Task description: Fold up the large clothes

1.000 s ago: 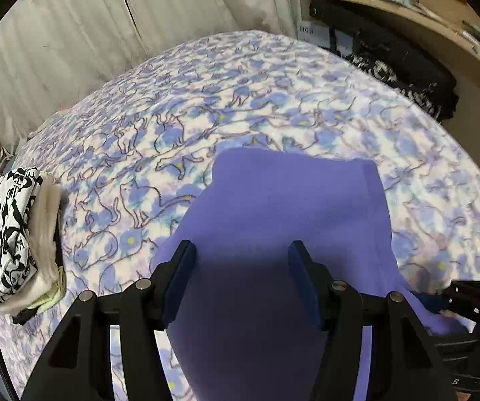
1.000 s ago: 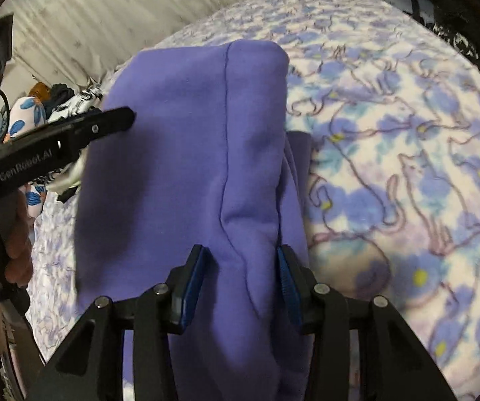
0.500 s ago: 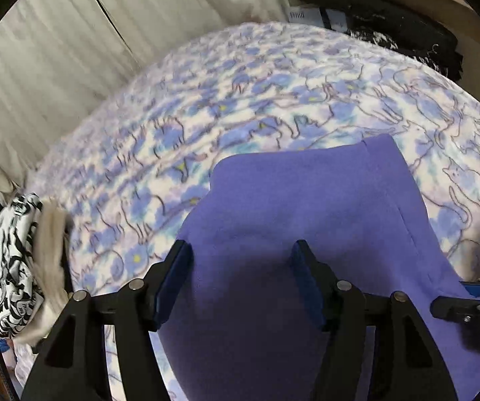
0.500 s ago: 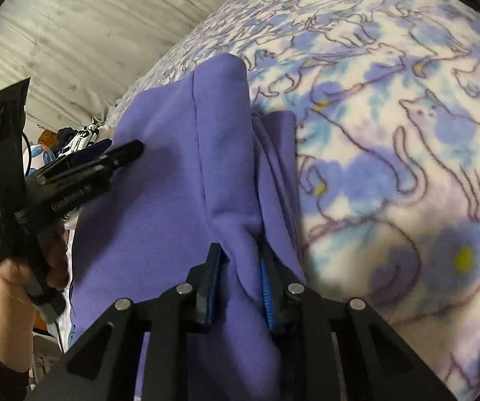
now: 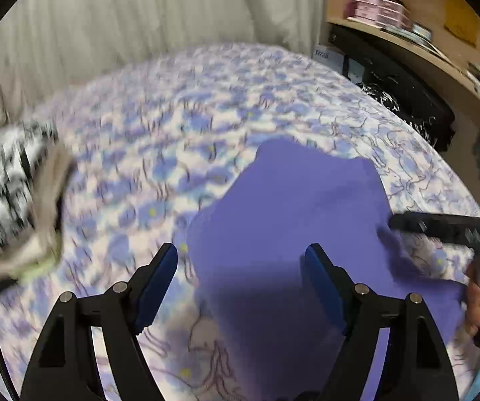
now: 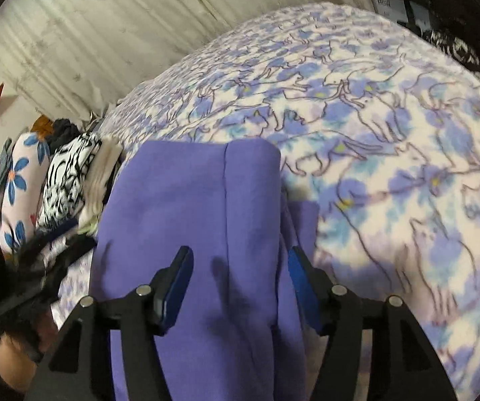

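At the far left of the bed, a stack of folded clothes (image 6: 66, 180) sits at the edge: a floral piece, a black-and-white patterned one and a cream one, standing side by side; in the left wrist view the same stack (image 5: 9, 197) is blurred. Just right of it, in the right wrist view, the left gripper (image 6: 49, 247) shows as a dark blurred shape held by a hand (image 6: 9, 357) at the lower left. The left gripper (image 5: 240, 260) has its jaws opening; they hang wide apart above the near left edge of the purple garment (image 5: 293, 214), the pads pressing on nothing. The purple garment (image 6: 189, 220) lies folded on the cat-print blanket (image 6: 390, 133), a seam running down its top layer and a narrower layer showing along its right side. The right gripper (image 6: 240, 267) has its jaws opening too, one blue pad on each side of the garment's right fold, released from the cloth. In the left wrist view this right gripper (image 5: 447, 229) reaches in from the right over the garment's right edge, fingers (image 5: 474, 307) of a hand behind it. Further right, a wooden shelf (image 5: 417, 53) with pink boxes (image 5: 377, 11) stands beyond the bed, and pale curtains (image 6: 112, 33) hang at the far side.
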